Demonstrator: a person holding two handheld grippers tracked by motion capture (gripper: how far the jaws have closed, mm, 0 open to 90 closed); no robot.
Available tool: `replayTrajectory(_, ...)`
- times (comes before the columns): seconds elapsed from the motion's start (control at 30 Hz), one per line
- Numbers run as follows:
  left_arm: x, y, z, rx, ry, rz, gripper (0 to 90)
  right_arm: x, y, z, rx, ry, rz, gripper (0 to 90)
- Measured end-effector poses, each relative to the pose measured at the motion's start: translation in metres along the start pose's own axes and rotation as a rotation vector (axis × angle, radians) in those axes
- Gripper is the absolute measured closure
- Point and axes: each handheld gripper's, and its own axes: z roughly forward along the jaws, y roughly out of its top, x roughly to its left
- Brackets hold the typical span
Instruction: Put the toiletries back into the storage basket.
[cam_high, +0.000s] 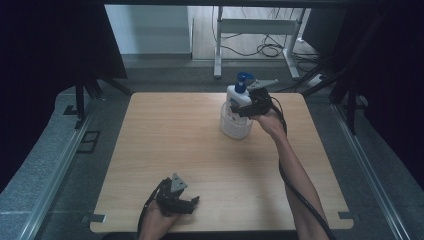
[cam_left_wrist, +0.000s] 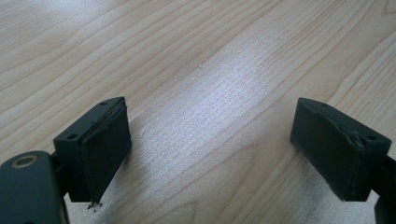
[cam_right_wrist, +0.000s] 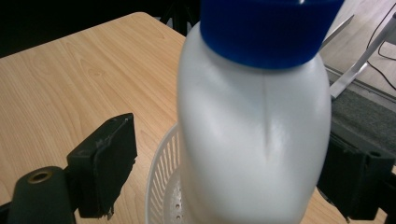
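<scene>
A white pump bottle (cam_high: 236, 96) with a blue cap stands upright in a small white slotted basket (cam_high: 234, 128) at the far right of the wooden table (cam_high: 170, 145). My right gripper (cam_high: 243, 107) reaches around the bottle (cam_right_wrist: 252, 140) from the right. One pad (cam_right_wrist: 114, 158) stands clearly off its side with a gap, and the other sits close at the far side, so the jaws are open. The basket's rim (cam_right_wrist: 159, 177) shows below the bottle. My left gripper (cam_high: 192, 205) rests low at the table's front edge, jaws open and nothing but bare wood (cam_left_wrist: 210, 70) between them.
Beyond the table's far edge a white metal stand (cam_high: 255, 30) and loose cables (cam_high: 270, 49) lie on the floor. Metal rails (cam_high: 65, 165) run along both sides. A black cable trails along the person's right forearm (cam_high: 295, 170).
</scene>
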Motion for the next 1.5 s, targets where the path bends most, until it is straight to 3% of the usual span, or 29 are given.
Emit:
replayTrajectory(0.47, 0.0, 0.0, 0.0, 0.001, 0.001, -0.001, 11.6, 0.006, 0.0, -0.013, 0.005, -0.002, -0.015, 2.2)
replayTrajectory(1.5, 0.0, 0.0, 0.0, 0.002, 0.001, -0.001, 11.6, 0.018, -0.011, -0.038, 0.028, 0.003, -0.048, 1.7)
